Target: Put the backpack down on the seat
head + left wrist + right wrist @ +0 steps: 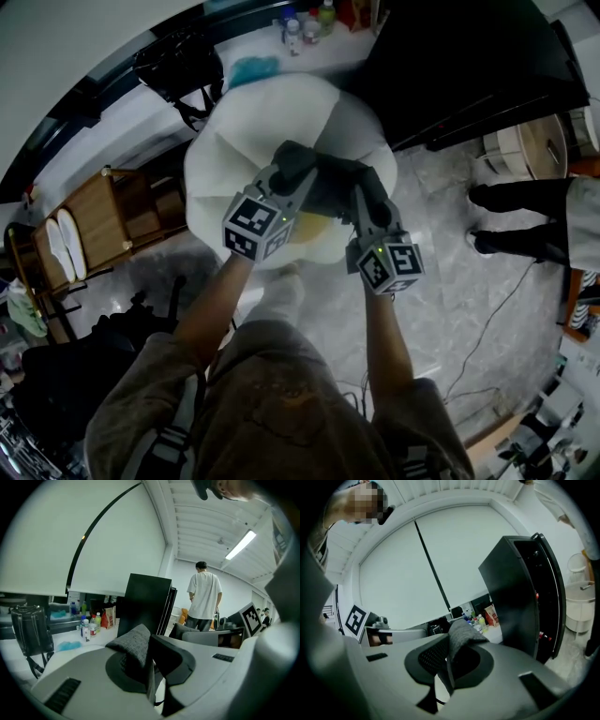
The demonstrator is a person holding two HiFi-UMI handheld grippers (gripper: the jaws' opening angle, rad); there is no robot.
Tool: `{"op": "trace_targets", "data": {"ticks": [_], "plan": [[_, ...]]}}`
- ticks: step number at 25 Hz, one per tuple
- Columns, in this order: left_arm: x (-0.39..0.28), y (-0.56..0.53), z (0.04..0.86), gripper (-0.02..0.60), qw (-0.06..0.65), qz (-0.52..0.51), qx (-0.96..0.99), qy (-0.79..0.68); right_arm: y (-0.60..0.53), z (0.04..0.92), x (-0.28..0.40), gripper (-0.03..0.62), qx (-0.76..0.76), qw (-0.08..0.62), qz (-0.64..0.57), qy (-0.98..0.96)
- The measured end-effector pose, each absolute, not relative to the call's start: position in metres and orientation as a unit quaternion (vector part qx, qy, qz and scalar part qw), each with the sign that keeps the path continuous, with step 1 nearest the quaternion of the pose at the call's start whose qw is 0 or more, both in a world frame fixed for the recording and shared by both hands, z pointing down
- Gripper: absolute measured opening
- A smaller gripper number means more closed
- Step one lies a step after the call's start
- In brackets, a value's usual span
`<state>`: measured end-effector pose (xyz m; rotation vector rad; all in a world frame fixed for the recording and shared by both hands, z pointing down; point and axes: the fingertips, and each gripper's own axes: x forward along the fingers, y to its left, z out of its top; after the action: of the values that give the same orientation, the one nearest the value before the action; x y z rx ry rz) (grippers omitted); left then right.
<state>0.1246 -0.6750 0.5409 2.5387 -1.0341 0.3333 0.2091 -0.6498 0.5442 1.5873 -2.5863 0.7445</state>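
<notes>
The backpack (330, 176), dark grey, sits over the middle of the white seat (230, 141); whether it rests on the cushion cannot be told. The left tool (289, 167) and the right tool (364, 187) are each clamped on a fold of its grey fabric. Beyond the seat, a counter (246, 45) carries bottles (305, 26) and a black bag (176, 66).

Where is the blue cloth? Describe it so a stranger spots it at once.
Find the white counter beyond the big white seat. The blue cloth lies on it, between the black bag and the bottles. It alone there is low, crumpled and bright blue.
</notes>
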Motion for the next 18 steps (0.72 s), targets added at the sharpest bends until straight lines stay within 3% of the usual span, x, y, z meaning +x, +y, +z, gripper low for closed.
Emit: {"op": "trace_targets", "data": {"ticks": [18], "plan": [[0.121,-0.701,0.587,0.031,0.198,0.114,0.899,-0.375,-0.675,0.585,0.200,0.032,0.519,-0.010,0.244,-0.819]]}}
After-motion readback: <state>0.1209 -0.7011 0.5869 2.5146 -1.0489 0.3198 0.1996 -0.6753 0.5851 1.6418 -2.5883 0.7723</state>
